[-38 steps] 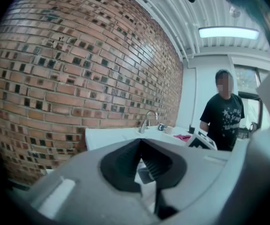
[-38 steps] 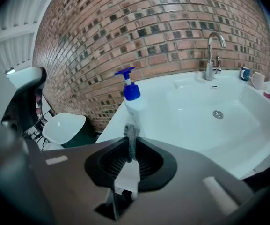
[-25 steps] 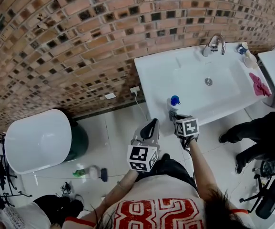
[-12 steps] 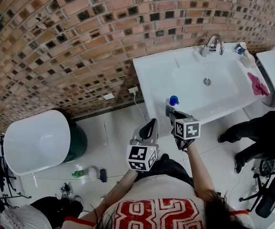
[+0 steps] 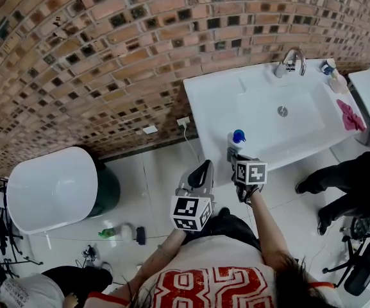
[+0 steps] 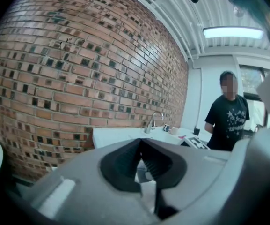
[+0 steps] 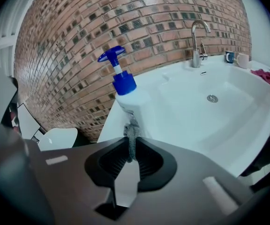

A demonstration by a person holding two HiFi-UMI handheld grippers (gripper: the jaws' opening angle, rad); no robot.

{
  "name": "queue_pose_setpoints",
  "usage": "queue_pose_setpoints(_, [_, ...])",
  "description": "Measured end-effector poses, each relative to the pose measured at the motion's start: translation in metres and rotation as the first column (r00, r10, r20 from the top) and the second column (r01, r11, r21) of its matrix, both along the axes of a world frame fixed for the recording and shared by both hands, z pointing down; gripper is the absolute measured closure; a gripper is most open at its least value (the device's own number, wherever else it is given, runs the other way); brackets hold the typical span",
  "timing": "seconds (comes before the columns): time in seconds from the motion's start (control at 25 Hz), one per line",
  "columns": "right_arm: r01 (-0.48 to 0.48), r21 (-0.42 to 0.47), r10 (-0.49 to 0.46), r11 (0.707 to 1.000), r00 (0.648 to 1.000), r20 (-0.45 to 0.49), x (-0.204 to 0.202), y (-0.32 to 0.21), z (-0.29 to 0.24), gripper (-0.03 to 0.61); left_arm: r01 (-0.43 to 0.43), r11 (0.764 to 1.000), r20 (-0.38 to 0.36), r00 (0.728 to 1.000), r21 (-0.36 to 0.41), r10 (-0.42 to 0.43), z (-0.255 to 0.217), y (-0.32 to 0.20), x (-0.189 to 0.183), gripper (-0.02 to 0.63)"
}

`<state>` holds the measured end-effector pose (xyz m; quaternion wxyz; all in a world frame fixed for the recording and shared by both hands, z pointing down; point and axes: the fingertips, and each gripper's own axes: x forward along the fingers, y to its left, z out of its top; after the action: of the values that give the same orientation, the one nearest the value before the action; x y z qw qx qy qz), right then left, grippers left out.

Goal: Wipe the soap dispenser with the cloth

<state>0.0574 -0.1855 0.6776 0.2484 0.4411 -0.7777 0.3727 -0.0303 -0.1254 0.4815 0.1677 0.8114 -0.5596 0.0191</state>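
Note:
A white soap dispenser with a blue pump top stands on the front left rim of the white sink. My right gripper is shut on a grey cloth, and the cloth touches the dispenser's lower body. In the head view the right gripper sits just below the dispenser. My left gripper hangs to the left, away from the sink, shut with nothing between its jaws.
A faucet stands at the sink's back with a cup beside it, and a pink cloth lies on the right rim. A brick wall runs behind. A toilet is at the left. A person stands right of the sink.
The right gripper with the cloth has shifted slightly along the dispenser's lower side. The left gripper has stayed in place.

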Motion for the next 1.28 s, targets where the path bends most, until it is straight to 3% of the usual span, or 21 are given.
queue_pose_setpoints(0.44, [-0.137, 0.119, 0.124, 0.983, 0.987, 0.106, -0.028, -0.018, -0.045, 0.531, 0.004, 1.000, -0.009, 1.000, -0.007, -0.004, 0.002, -0.003, -0.006, 0.611])
queue_pose_setpoints(0.72, [-0.199, 0.054, 0.193, 0.979, 0.976, 0.103, -0.026, -0.019, -0.021, 0.531, 0.020, 1.000, -0.008, 1.000, -0.011, -0.020, 0.003, -0.003, -0.014, 0.611])
queue_pose_setpoints(1.08, [-0.181, -0.003, 0.181, 0.983, 0.981, 0.069, -0.022, -0.014, -0.002, 0.531, 0.031, 0.999, -0.008, 0.999, -0.022, -0.031, 0.006, -0.006, -0.025, 0.611])
queue_pose_setpoints(1.28, [-0.074, 0.000, 0.074, 0.997, 0.995, 0.067, -0.017, -0.001, -0.016, 0.531, 0.015, 1.000, -0.015, 1.000, -0.017, -0.015, 0.004, -0.008, -0.022, 0.611])
